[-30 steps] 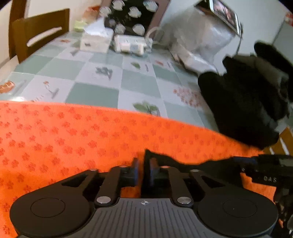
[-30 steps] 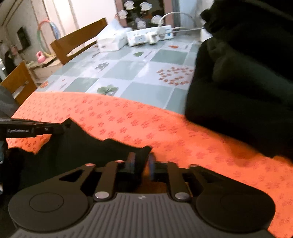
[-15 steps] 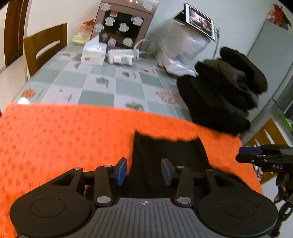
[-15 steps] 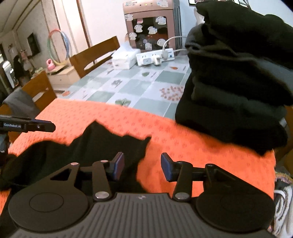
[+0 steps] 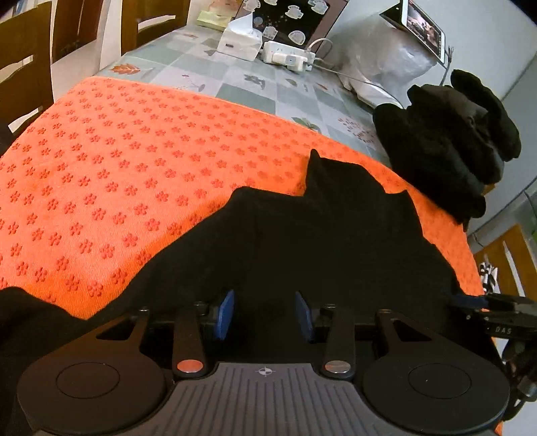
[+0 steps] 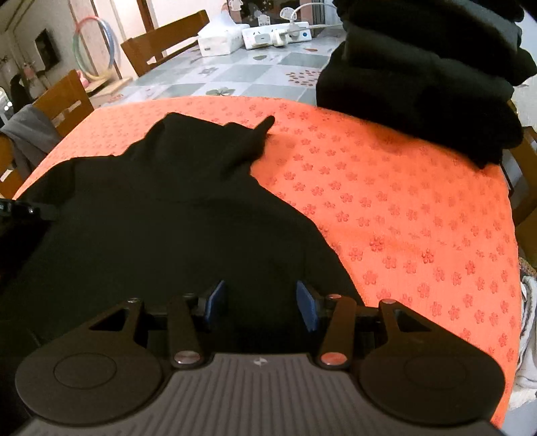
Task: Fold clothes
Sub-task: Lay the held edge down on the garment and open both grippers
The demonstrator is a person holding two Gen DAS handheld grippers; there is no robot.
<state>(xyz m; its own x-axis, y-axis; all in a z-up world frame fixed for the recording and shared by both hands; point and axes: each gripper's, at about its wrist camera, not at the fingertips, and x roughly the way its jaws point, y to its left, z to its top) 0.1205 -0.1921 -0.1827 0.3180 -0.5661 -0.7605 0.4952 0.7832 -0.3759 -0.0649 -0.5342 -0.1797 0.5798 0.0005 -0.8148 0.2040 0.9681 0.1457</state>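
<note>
A black garment (image 5: pixel 322 234) lies spread on the orange flower-patterned mat (image 5: pixel 117 174), its far edge uneven with two points. It also shows in the right wrist view (image 6: pixel 161 214) on the mat (image 6: pixel 402 208). My left gripper (image 5: pixel 265 315) is open and empty above the garment's near part. My right gripper (image 6: pixel 260 305) is open and empty above the garment's near right part. The right gripper's tip shows at the right edge of the left wrist view (image 5: pixel 496 305). A stack of folded black clothes (image 5: pixel 449 144) sits at the mat's far right corner, also in the right wrist view (image 6: pixel 426 73).
The table (image 5: pixel 241 77) has a checked cloth. On its far side stand a tissue box (image 5: pixel 240 42), a white power strip (image 5: pixel 288 57), a plastic-wrapped bundle (image 5: pixel 379 63) and a tablet (image 5: pixel 423 26). Wooden chairs (image 6: pixel 161 42) stand on the left.
Both grippers went from shut on the garment's edge to open, letting it drop onto the mat, then drew back and up. The garment now lies flat.
</note>
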